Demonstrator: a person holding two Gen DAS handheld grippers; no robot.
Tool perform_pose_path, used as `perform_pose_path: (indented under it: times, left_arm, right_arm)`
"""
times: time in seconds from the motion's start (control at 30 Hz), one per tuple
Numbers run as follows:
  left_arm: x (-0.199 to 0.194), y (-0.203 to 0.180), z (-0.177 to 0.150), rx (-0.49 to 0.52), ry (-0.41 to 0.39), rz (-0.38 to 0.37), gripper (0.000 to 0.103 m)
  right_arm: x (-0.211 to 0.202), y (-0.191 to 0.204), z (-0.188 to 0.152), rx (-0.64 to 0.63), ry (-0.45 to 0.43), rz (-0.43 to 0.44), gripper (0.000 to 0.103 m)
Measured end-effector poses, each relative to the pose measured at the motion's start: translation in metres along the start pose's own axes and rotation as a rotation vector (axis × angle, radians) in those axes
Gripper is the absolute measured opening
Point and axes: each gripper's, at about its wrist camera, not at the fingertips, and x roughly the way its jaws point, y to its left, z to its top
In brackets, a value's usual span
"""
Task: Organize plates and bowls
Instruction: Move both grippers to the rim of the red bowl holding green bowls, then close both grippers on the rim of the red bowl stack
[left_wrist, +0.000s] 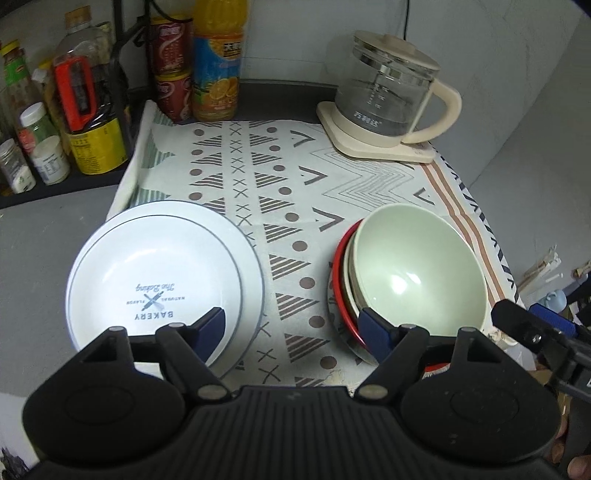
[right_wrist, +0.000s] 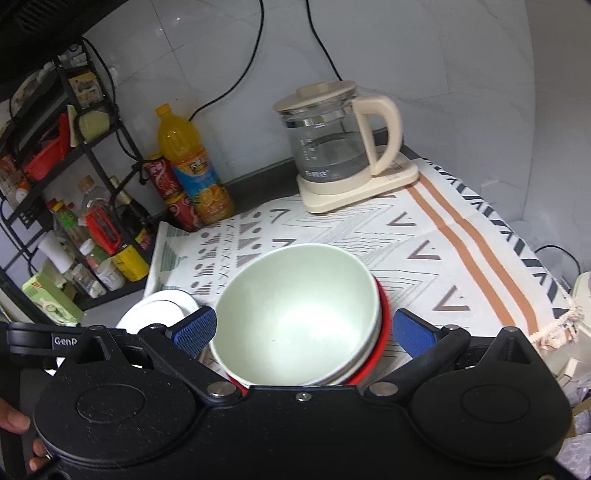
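Two stacked white plates (left_wrist: 155, 273), the top one printed "BAKERY", lie on the patterned cloth at the left; they also show in the right wrist view (right_wrist: 159, 308). A pale green bowl (left_wrist: 417, 273) sits nested on a white bowl and a red-rimmed one (left_wrist: 338, 291) at the right. My left gripper (left_wrist: 295, 326) is open and empty, above the cloth between the plates and the bowls. My right gripper (right_wrist: 304, 328) is open and empty, its blue pads (right_wrist: 195, 330) on either side of the green bowl (right_wrist: 299, 314) without touching it. It also shows in the left wrist view (left_wrist: 532, 325).
A glass kettle (left_wrist: 388, 96) on a cream base stands at the back right. An orange juice bottle (left_wrist: 216, 59) and red cans (left_wrist: 171, 66) stand at the back. A black rack (right_wrist: 74, 184) with bottles and jars is at the left. The patterned cloth (left_wrist: 295, 192) covers the counter.
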Motion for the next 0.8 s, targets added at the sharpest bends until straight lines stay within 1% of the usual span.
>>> perform_pose_path:
  times: [0.13, 0.27, 0.47, 0.53, 0.6, 0.63, 0.73, 0.8]
  left_arm:
    - [0.009, -0.003, 0.003, 0.007, 0.027, -0.016, 0.079]
    - [0.015, -0.009, 0.006, 0.04, 0.026, -0.047, 0.078]
    - [0.03, -0.014, 0.009, 0.056, 0.047, -0.083, 0.078]
    - [0.035, -0.015, 0.01, 0.059, 0.054, -0.096, 0.078]
    - [0.041, -0.016, 0.01, 0.06, 0.06, -0.108, 0.076]
    - [0.043, -0.018, 0.011, 0.064, 0.065, -0.113, 0.076]
    - [0.056, -0.019, 0.012, 0.054, 0.095, -0.123, 0.067]
    - [0.062, -0.02, 0.013, 0.052, 0.106, -0.138, 0.061]
  right_arm:
    - [0.001, -0.003, -0.004, -0.017, 0.008, -0.037, 0.102]
    - [0.006, -0.01, -0.007, 0.004, 0.027, -0.058, 0.102]
    - [0.013, -0.02, -0.012, 0.05, 0.046, -0.051, 0.101]
    - [0.017, -0.023, -0.013, 0.061, 0.065, -0.058, 0.097]
    - [0.024, -0.025, -0.013, 0.075, 0.093, -0.059, 0.09]
    - [0.027, -0.026, -0.014, 0.081, 0.103, -0.062, 0.088]
    - [0.035, -0.029, -0.015, 0.102, 0.129, -0.057, 0.078]
    - [0.041, -0.032, -0.016, 0.115, 0.144, -0.046, 0.067]
